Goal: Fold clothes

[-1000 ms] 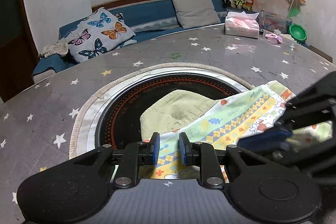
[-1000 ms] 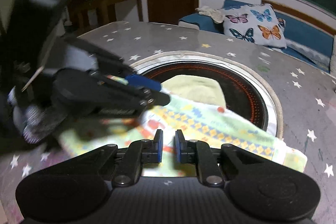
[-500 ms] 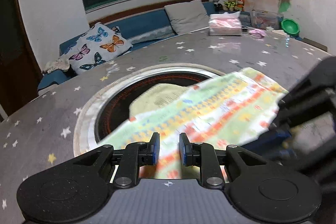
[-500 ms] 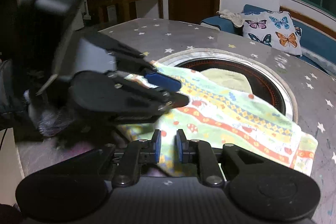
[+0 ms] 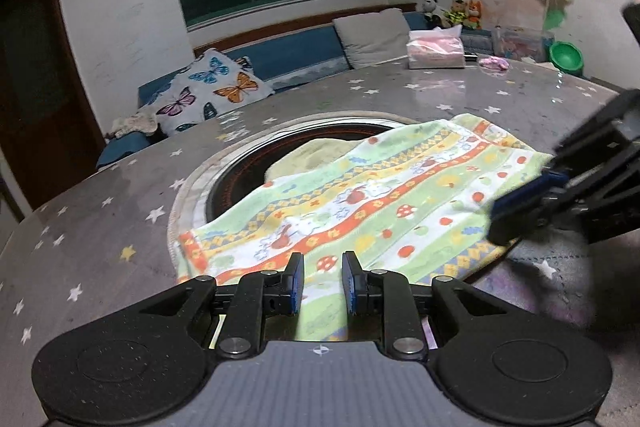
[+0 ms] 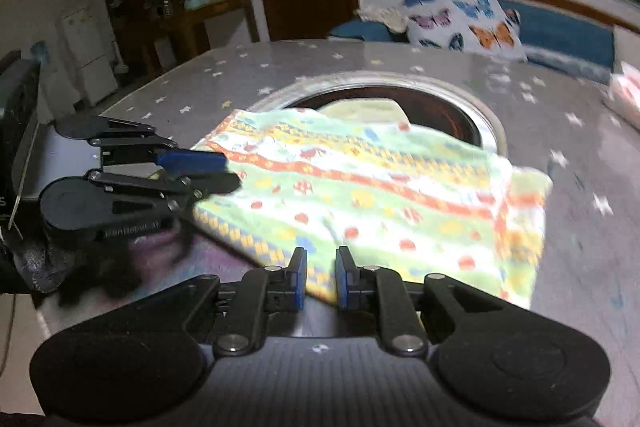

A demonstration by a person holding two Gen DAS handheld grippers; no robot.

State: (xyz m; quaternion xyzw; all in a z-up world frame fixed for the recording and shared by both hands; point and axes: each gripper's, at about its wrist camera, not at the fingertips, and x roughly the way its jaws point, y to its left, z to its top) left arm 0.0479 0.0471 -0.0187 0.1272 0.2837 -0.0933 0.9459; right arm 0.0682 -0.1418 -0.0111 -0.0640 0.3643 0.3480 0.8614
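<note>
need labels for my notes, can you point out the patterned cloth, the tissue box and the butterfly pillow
patterned cloth (image 5: 384,195): left wrist view, middle of its striped top face
tissue box (image 5: 436,51): left wrist view, pink front side
butterfly pillow (image 5: 212,87): left wrist view, centre of the printed cover

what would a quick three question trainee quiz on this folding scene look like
1. True or false: the patterned cloth lies wholly inside the round recess in the table.
2. Which gripper holds the cloth's near edge in the left wrist view? A left gripper B right gripper C both
3. Fill in: the pillow on the bench behind the table is printed with ____.

Key: 1 false, it hangs lifted and reaches out past the recess rim. 2 C, one at each end of that edge. 3 butterflies.
</note>
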